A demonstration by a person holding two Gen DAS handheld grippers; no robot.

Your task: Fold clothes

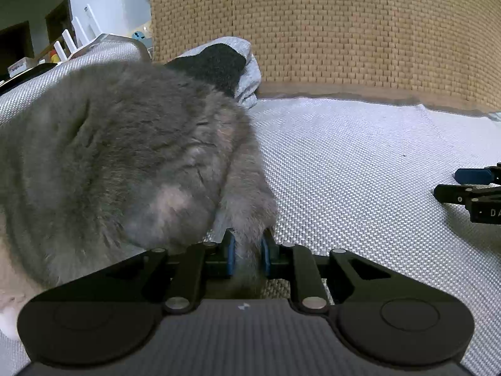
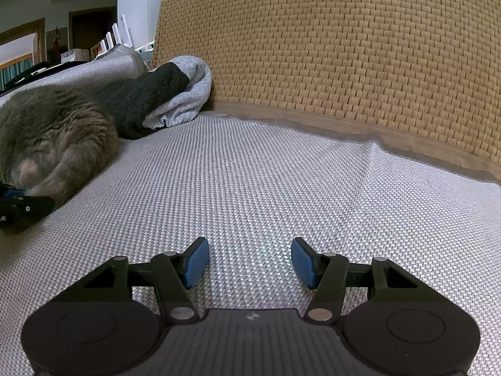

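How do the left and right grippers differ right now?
The left gripper has its blue pads pinched on a tuft of the fuzzy grey garment; the right gripper holds nothing. The left's jaws stand narrow, the right's wide apart over bare woven mat. Both are black with blue pads and point toward the wicker backrest.

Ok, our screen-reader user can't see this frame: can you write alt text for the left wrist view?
The left gripper pinches an edge of a fluffy grey garment heaped on a silver woven mat. Behind it lies a dark and light grey knit against a tan woven backrest; the right gripper shows at the right edge.
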